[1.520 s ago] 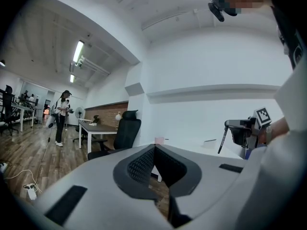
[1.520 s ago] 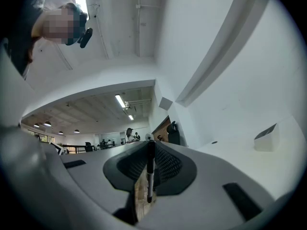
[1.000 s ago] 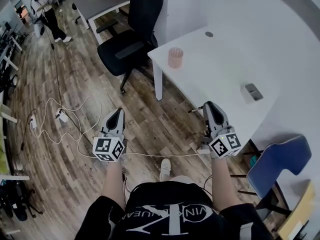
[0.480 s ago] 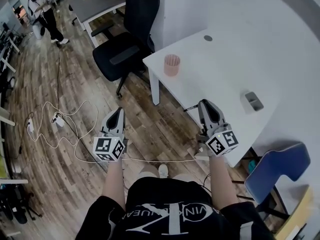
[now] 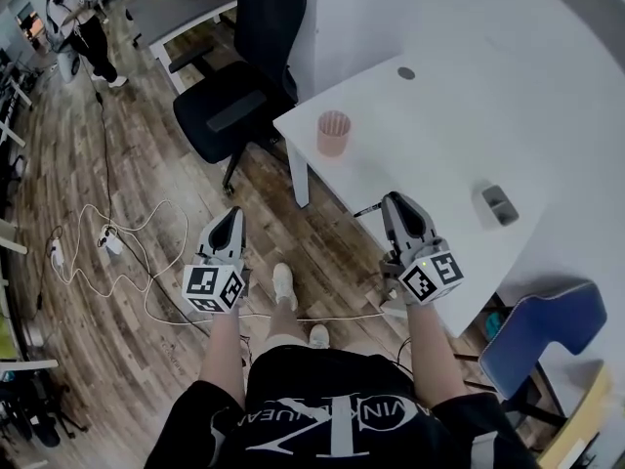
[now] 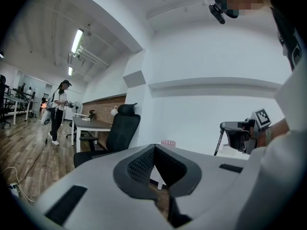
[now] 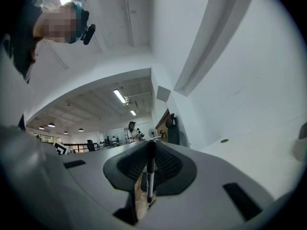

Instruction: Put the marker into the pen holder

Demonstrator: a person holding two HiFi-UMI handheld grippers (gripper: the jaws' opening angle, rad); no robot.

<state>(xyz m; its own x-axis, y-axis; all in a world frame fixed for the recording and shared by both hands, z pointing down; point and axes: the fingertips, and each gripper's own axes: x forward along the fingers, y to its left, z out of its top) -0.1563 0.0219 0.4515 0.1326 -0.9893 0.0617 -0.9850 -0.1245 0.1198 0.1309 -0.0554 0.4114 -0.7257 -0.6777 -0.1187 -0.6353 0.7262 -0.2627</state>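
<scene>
Right claw (image 5: 395, 201): was clenched on the marker (image 7: 150, 169), whose long axis lay crosswise to it.
Left claw (image 5: 229, 219): was closed and empty.
Pen holder (image 5: 333, 133): stood on the surface (image 5: 439, 115), with the marker well short of it and the right claw nearer.

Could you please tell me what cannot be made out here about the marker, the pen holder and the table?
Inside of the pen holder: too small in the head view; in the left gripper view the left gripper hides all but its rim.
The marker: in the head view the right gripper covers all but one end; capped or not, too small to tell.
The grey thing on the table: head view, too small to name.
</scene>
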